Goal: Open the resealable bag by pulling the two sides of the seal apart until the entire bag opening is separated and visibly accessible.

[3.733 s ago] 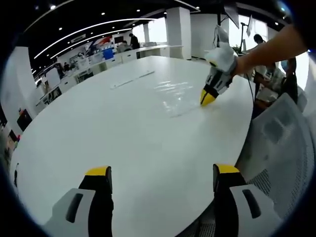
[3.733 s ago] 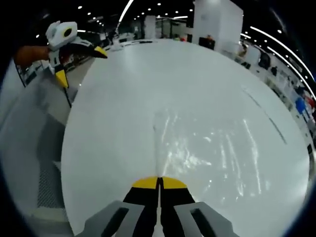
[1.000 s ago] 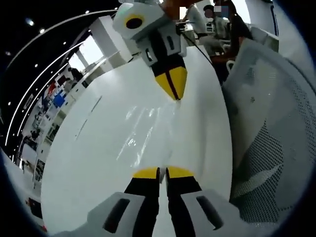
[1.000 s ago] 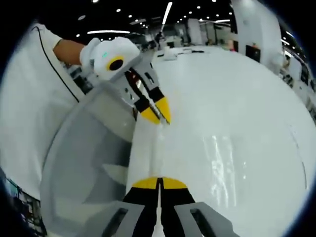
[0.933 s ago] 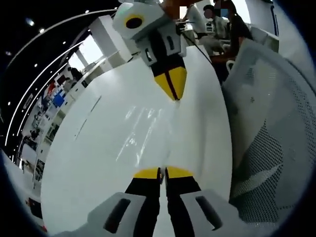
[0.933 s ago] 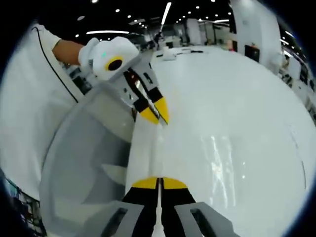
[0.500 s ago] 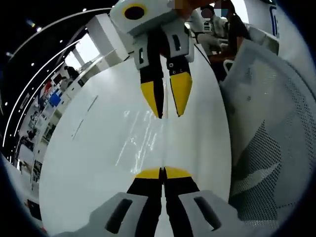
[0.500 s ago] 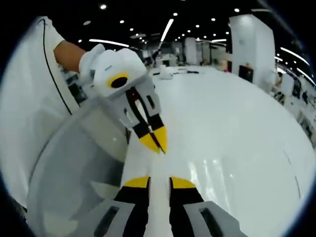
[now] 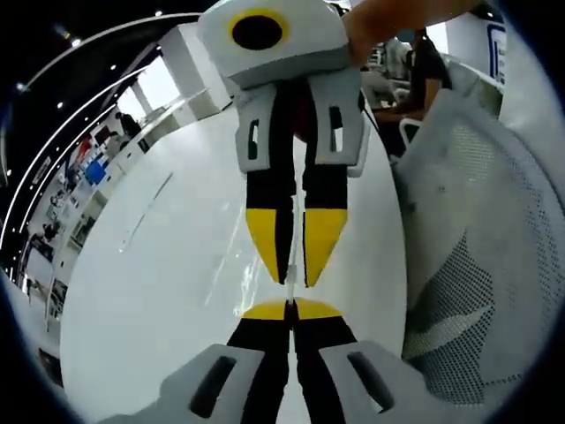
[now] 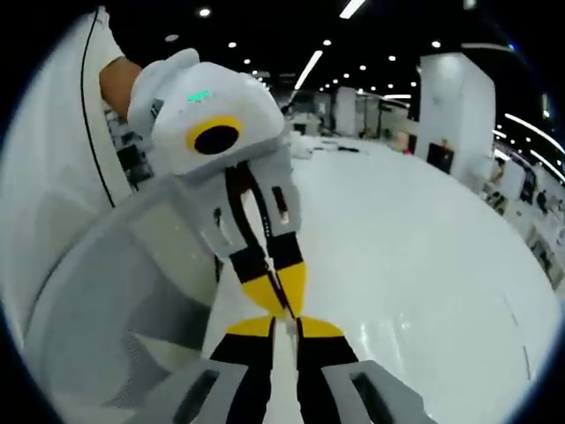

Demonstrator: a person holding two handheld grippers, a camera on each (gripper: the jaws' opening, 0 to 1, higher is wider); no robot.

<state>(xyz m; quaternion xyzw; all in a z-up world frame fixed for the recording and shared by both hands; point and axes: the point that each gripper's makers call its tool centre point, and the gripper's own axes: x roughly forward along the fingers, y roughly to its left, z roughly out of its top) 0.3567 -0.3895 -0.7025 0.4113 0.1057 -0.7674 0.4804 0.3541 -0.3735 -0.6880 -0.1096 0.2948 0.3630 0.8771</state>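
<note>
The clear resealable bag [image 9: 228, 269] lies flat on the white table [image 9: 132, 300], showing only as faint glints. In the left gripper view my left gripper [image 9: 290, 307] is shut on the bag's near edge at the table's rim. My right gripper [image 9: 296, 278] comes down from the top and faces it, its yellow tips a narrow gap apart just above the left tips. In the right gripper view my right gripper [image 10: 287, 329] is open, with a thin pale strip of the bag's edge running between its jaws. There the shut left gripper [image 10: 278, 296] nearly touches it.
A white mesh chair [image 9: 477, 265] stands against the table's edge, and its grey back [image 10: 115, 291] sits beside the grippers. A person's white sleeve [image 10: 44, 177] is at the left. People sit in the background [image 9: 424, 62]. The table [image 10: 424, 265] stretches far.
The right gripper has let go of the bag's edge and moved in until its tips almost meet the left gripper's. Its jaws have narrowed since half a second ago. The left gripper stays shut.
</note>
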